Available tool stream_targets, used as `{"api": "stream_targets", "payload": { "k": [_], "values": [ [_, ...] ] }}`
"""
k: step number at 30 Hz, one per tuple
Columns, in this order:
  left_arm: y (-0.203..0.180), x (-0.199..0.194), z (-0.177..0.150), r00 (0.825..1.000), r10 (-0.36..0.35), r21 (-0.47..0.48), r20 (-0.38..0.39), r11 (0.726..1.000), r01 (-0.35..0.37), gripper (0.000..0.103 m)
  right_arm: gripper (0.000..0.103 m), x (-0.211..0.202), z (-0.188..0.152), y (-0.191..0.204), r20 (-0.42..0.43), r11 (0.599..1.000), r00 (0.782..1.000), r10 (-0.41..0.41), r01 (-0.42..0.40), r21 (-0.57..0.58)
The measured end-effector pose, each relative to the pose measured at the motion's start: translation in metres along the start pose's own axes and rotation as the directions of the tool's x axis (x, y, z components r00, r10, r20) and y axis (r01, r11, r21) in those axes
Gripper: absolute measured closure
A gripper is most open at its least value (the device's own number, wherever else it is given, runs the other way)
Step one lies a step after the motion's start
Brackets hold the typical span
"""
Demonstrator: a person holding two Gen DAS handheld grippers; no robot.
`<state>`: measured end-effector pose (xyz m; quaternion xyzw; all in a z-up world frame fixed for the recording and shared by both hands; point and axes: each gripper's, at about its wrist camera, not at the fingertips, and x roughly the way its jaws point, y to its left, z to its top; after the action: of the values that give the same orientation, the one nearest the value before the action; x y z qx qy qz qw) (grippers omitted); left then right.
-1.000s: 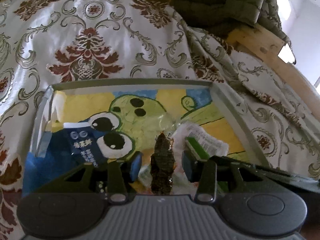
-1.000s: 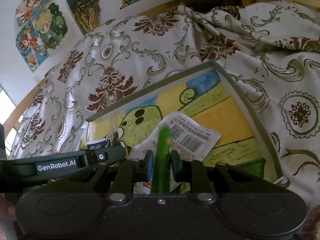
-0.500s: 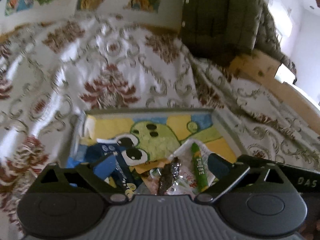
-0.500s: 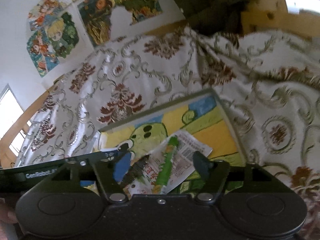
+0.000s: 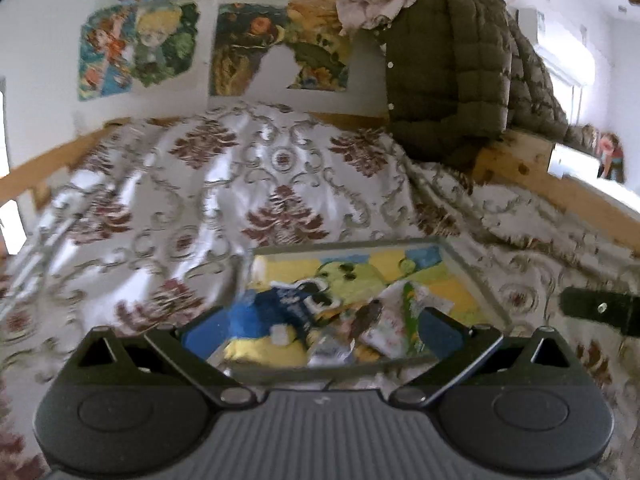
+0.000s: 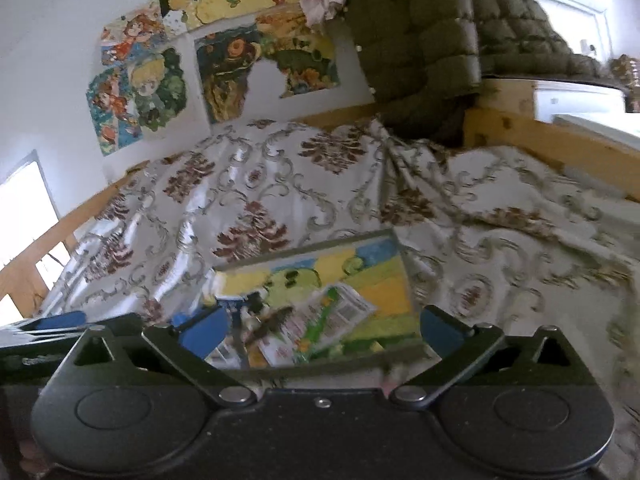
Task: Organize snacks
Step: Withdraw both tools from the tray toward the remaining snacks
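A bed takes up most of both views, spread with a white cover (image 5: 248,184) figured in dark red and grey scrolls, its wooden frame (image 5: 532,168) showing at the far right. An olive quilted jacket (image 5: 448,64) hangs over the frame's corner, and cartoon posters (image 5: 136,48) are stuck to the white wall behind. The right wrist view alone shows a bright window (image 6: 20,208) at the left edge; the left wrist view alone shows a small figure (image 5: 610,156) on the ledge at the far right.

On the cover lies a shallow clear tray (image 5: 472,272) with a green cartoon character on yellow printed on its floor. The snacks lie loose inside it: a blue packet (image 5: 276,312), clear only in the left view, a dark brown strip (image 5: 366,318), a white wrapper (image 6: 352,308) whose barcode shows only in the right view, and a green stick (image 6: 320,324).

The left gripper (image 5: 318,326) is spread wide above the tray's near edge with nothing between its blue pads. The right gripper (image 6: 320,330) is opening, its pads already far apart and clear of every snack. Each view catches part of the other gripper at its side.
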<state>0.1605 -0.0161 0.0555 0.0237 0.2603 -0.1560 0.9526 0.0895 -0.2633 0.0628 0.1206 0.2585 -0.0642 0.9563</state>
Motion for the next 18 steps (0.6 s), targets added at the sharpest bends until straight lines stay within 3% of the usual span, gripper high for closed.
{"api": "stream_targets", "payload": {
  "k": [8, 18],
  "values": [
    [-0.011, -0.055, -0.043, 1.0, 0.02, 0.017, -0.023, 1.0, -0.02, 0.0, 0.001, -0.06, -0.039, -0.004, 0.014, 0.984, 0.984, -0.176, 0.176, -0.015],
    [-0.026, -0.092, -0.088, 0.995, 0.041, 0.02, -0.089, 0.999, -0.04, 0.0, 0.001, -0.107, -0.085, 0.005, -0.032, 0.976, 0.976, -0.214, 0.213, -0.045]
  ]
}}
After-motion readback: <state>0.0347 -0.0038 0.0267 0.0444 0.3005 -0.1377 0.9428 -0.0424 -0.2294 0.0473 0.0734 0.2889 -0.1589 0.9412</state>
